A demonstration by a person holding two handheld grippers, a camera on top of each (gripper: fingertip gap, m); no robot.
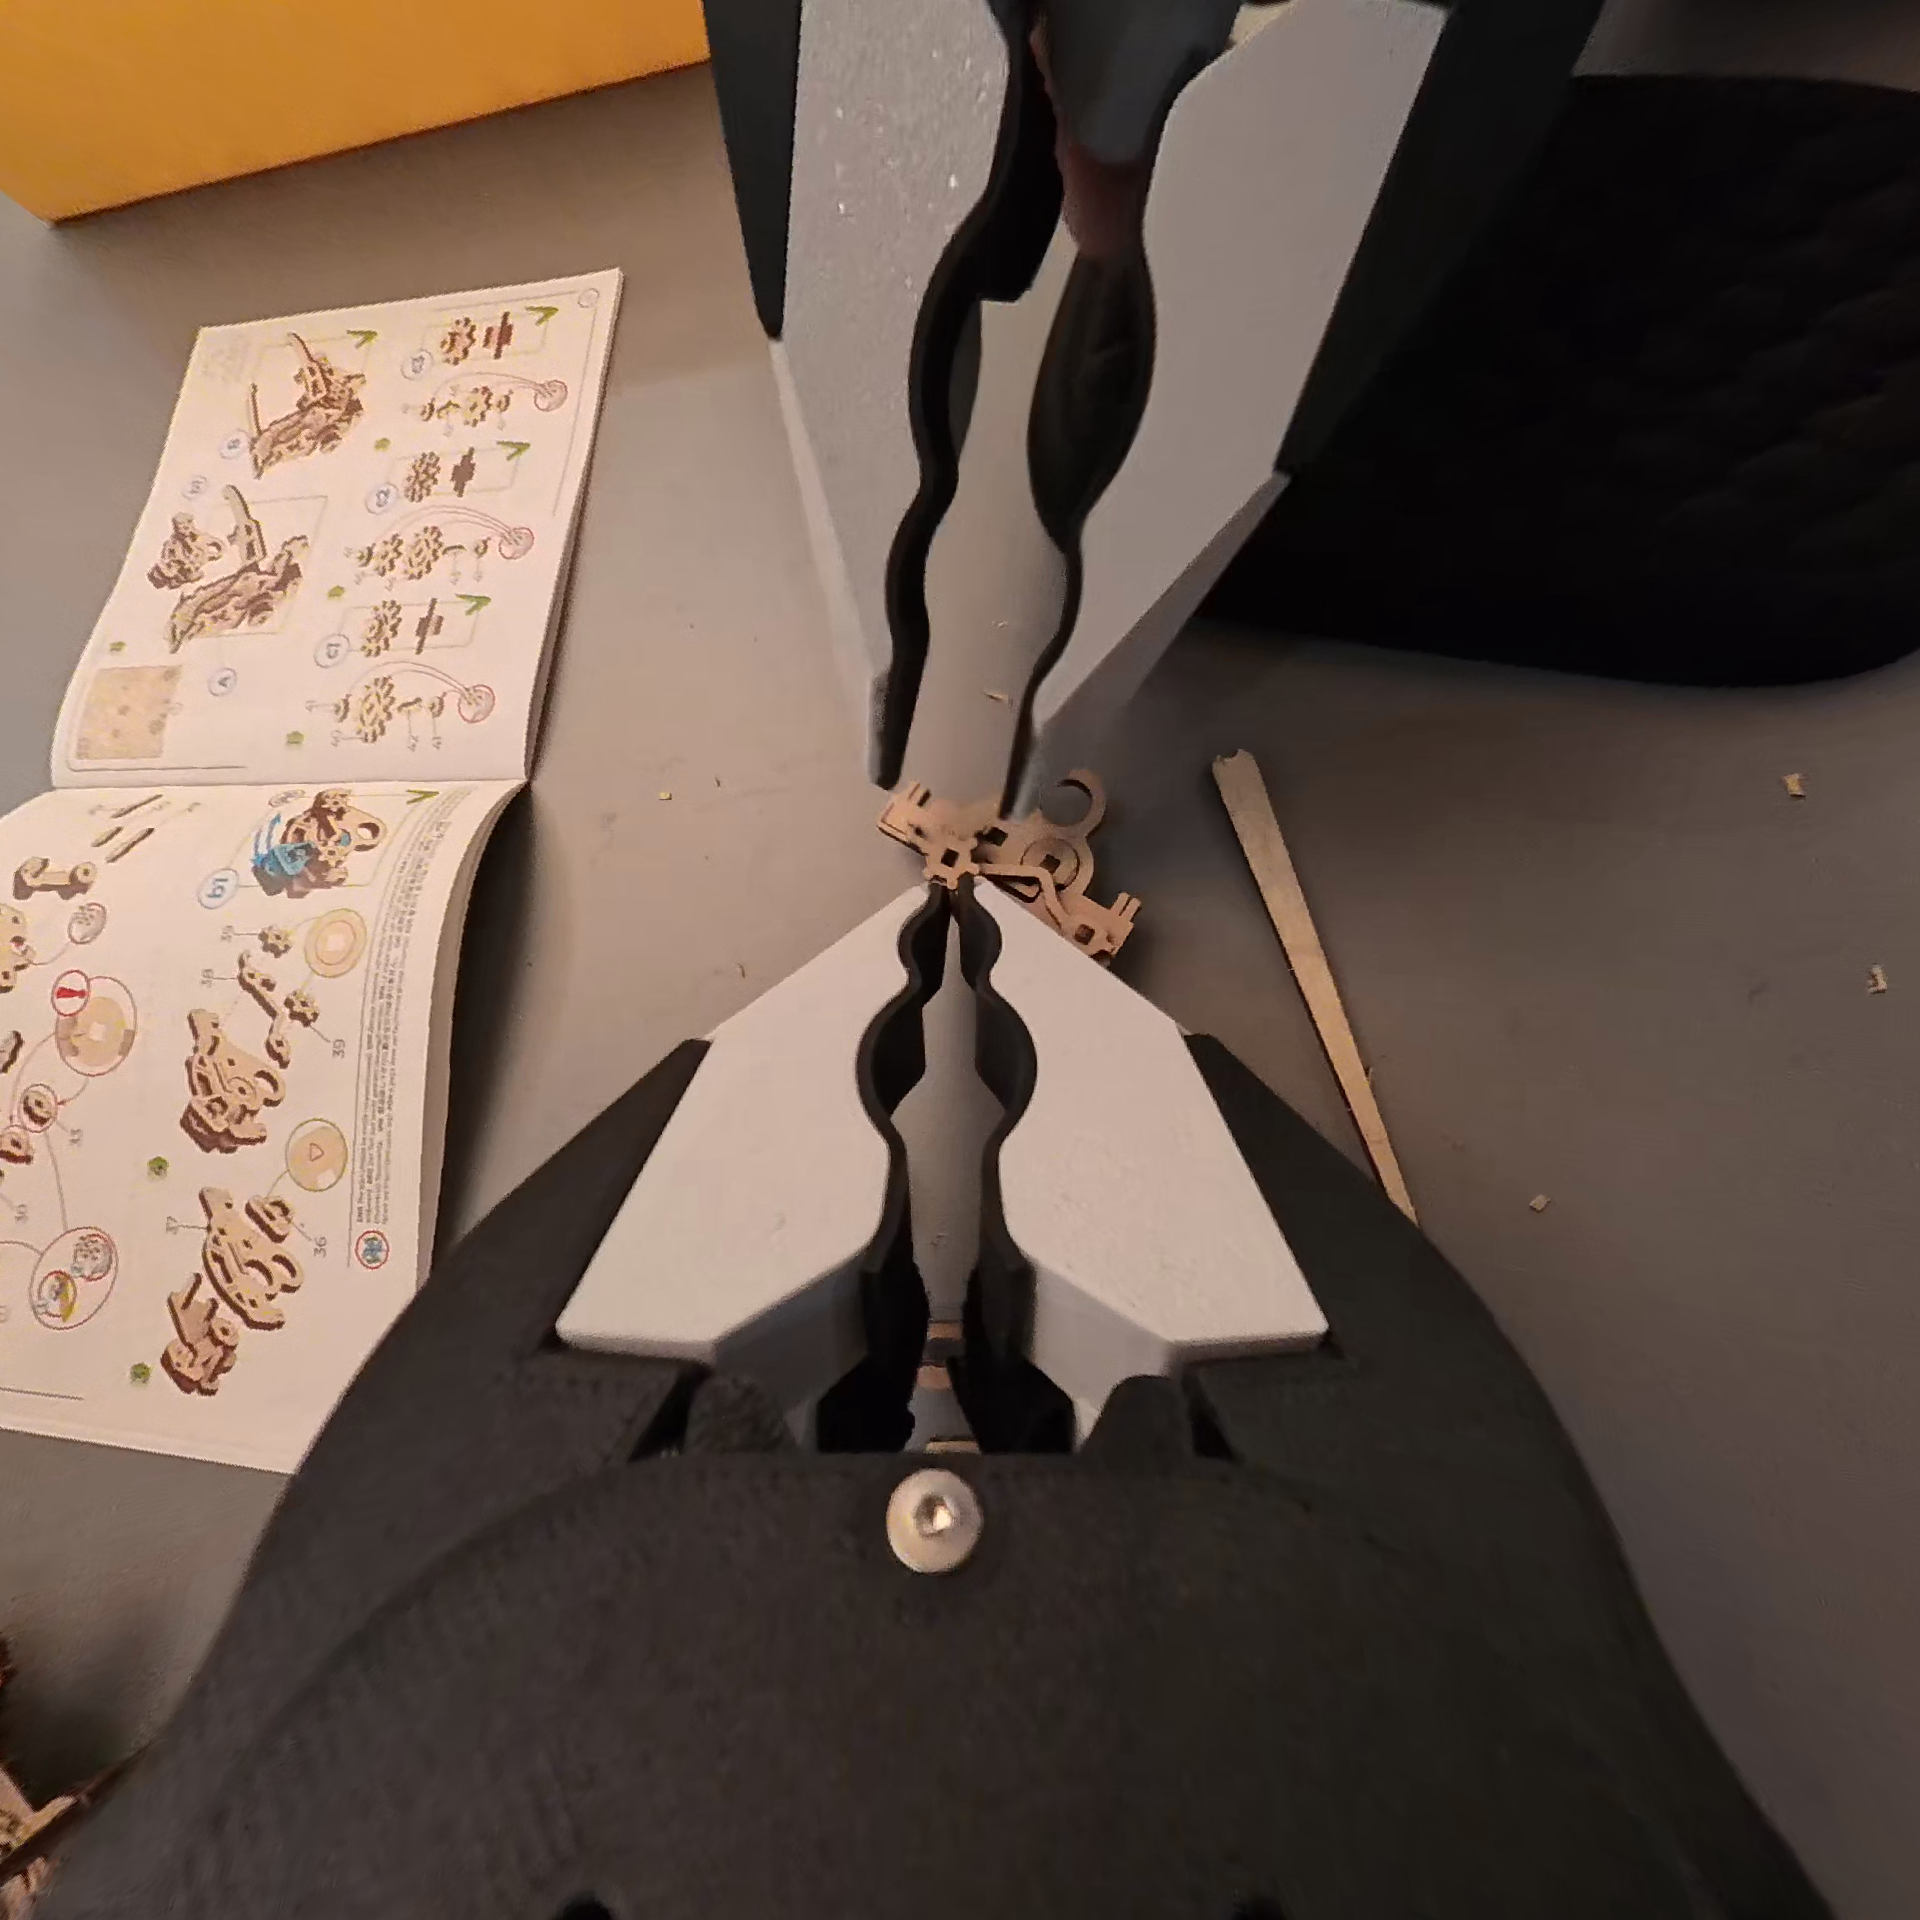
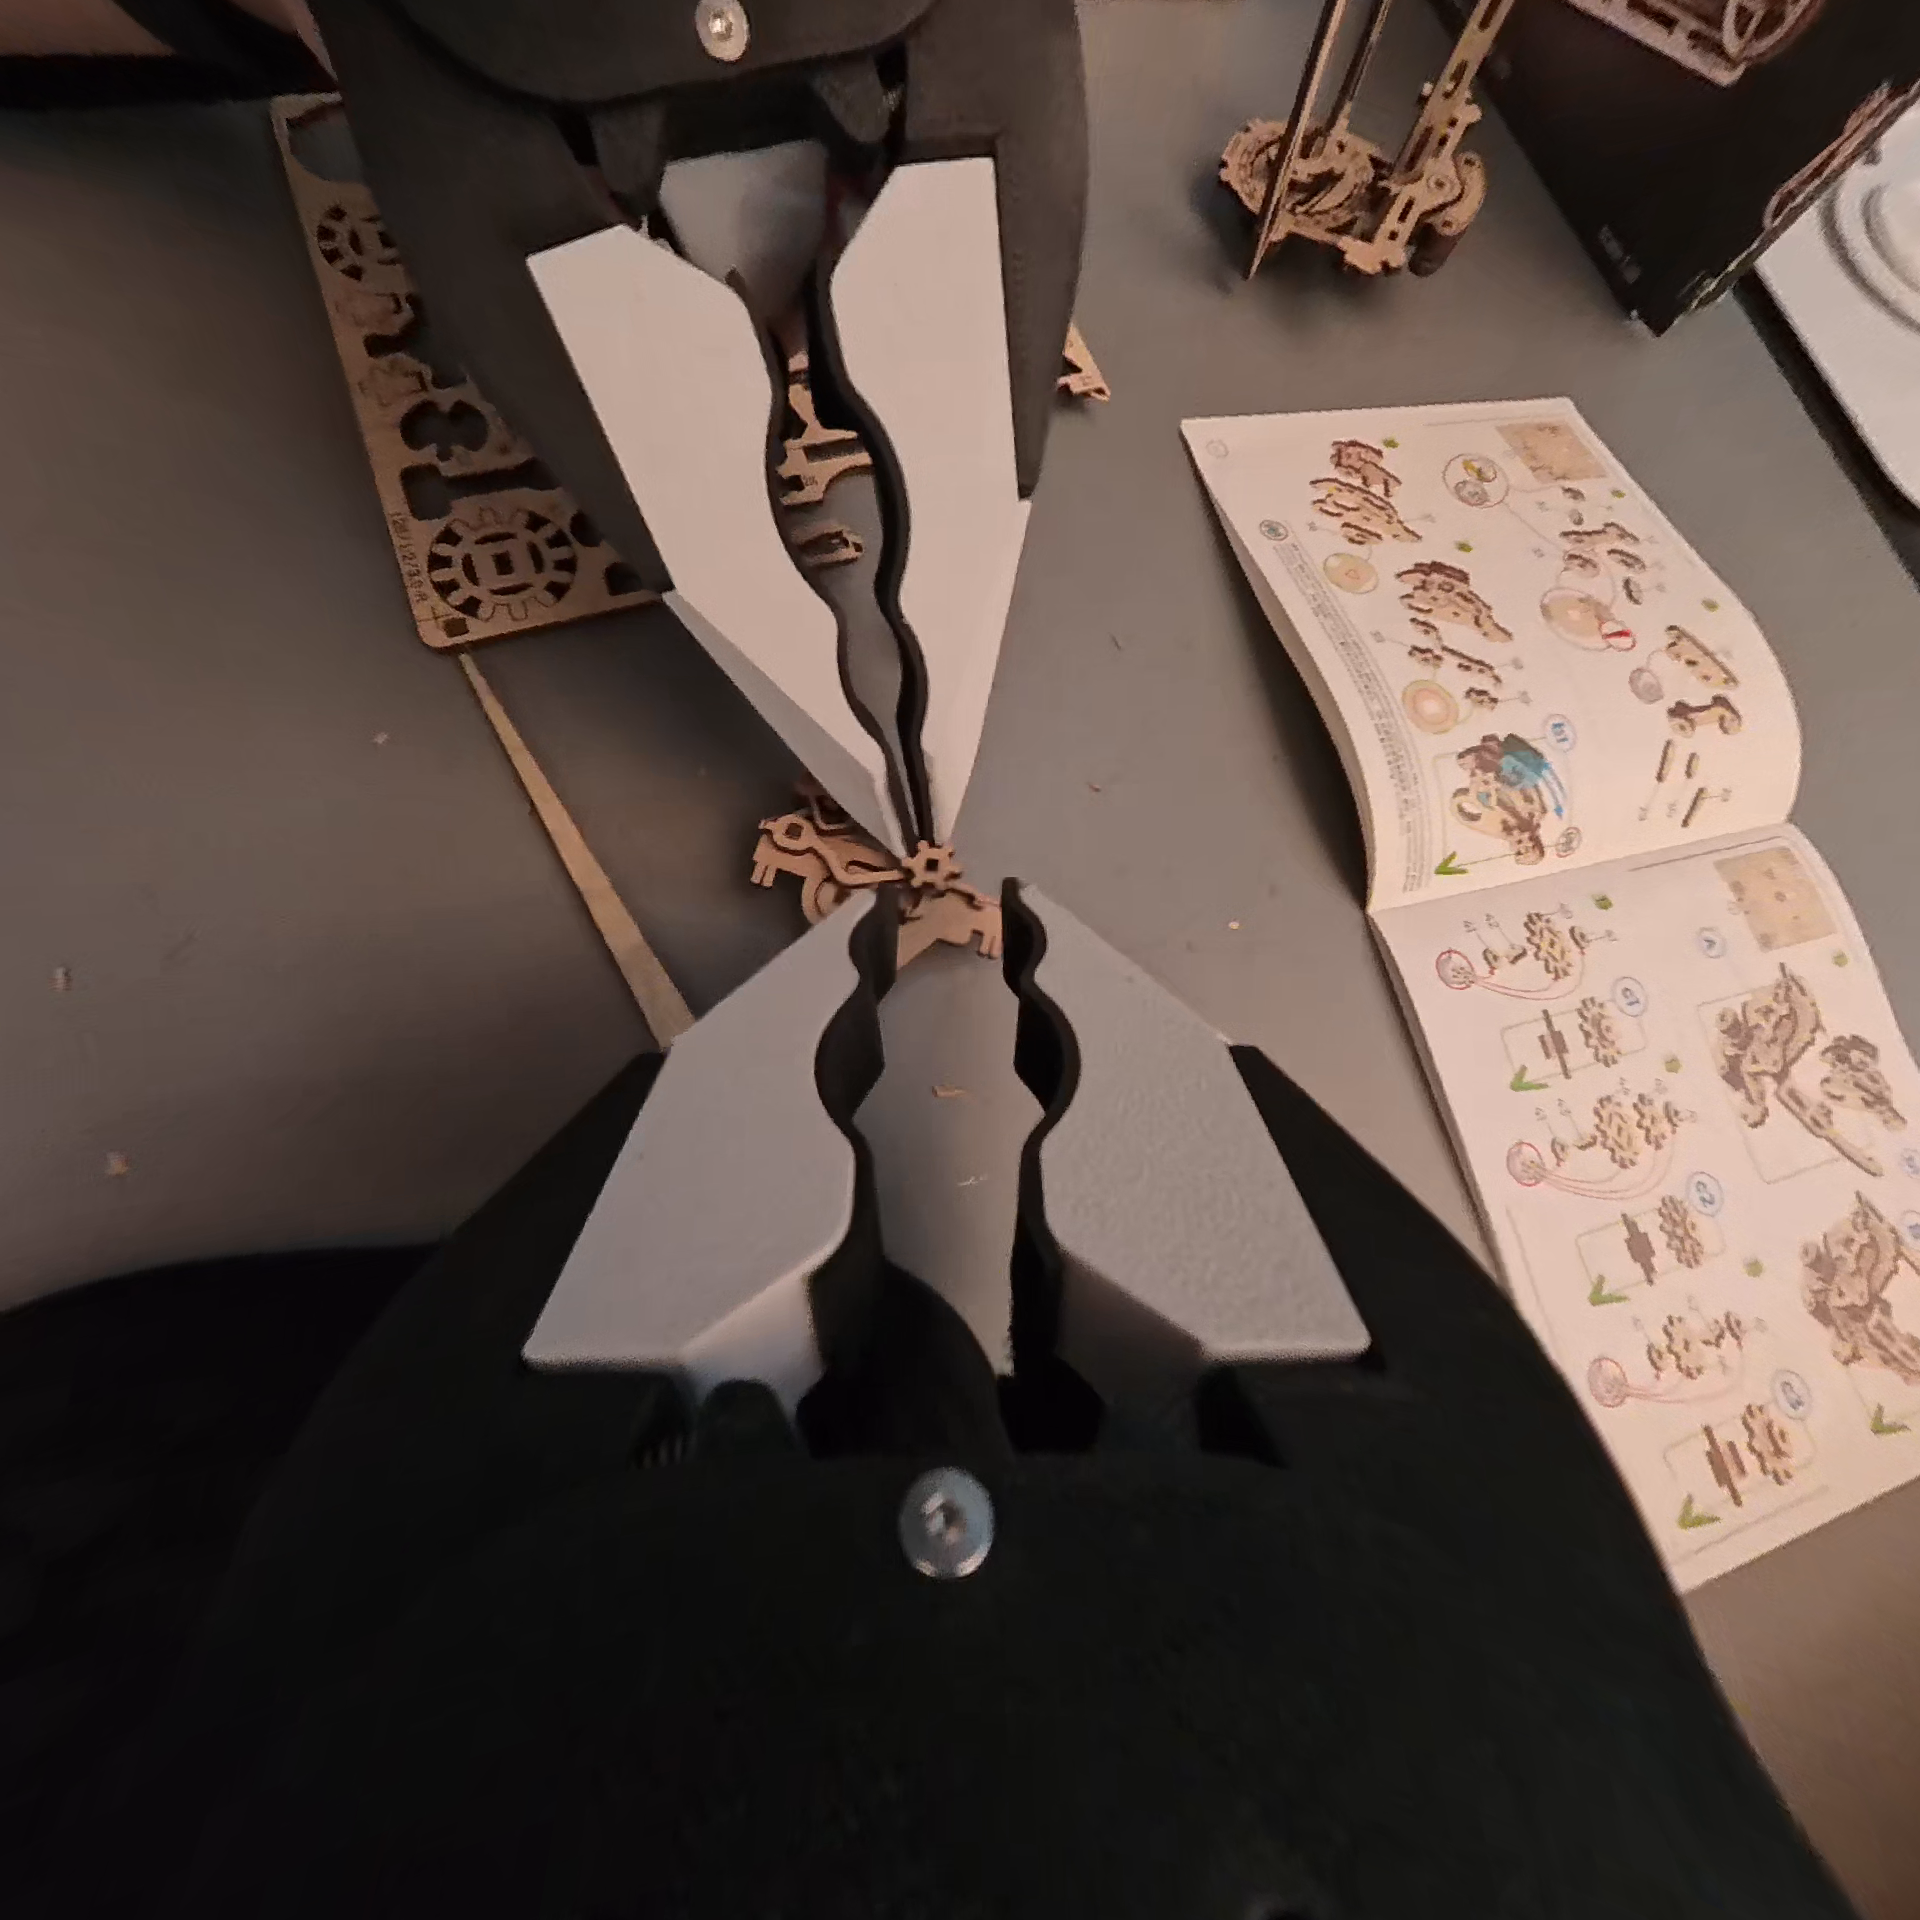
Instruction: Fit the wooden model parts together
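Note:
A small wooden gear (image 1: 951,858) sits on a flat wooden model part (image 1: 1060,868) over the grey table. My left gripper (image 1: 948,899) is shut, pinching the gear at its tips. In the right wrist view it comes in from the top onto the gear (image 2: 928,864). My right gripper (image 2: 945,906) holds the near end of the flat wooden part (image 2: 940,933) between its tips, jaws about a part's width apart. In the left wrist view the right gripper (image 1: 951,779) reaches in from the top, tips facing mine. The rest of the part (image 2: 805,862) spreads leftwards.
An open instruction booklet (image 1: 312,727) (image 2: 1558,935) lies beside the work. A thin wooden strip (image 1: 1309,977) (image 2: 582,821), a punched wooden sheet (image 2: 457,499), a built wooden model (image 2: 1351,177), a yellow box (image 1: 312,83) and a black cushion (image 1: 1662,364) surround it. My two grippers' fingertips are within a few centimetres of each other.

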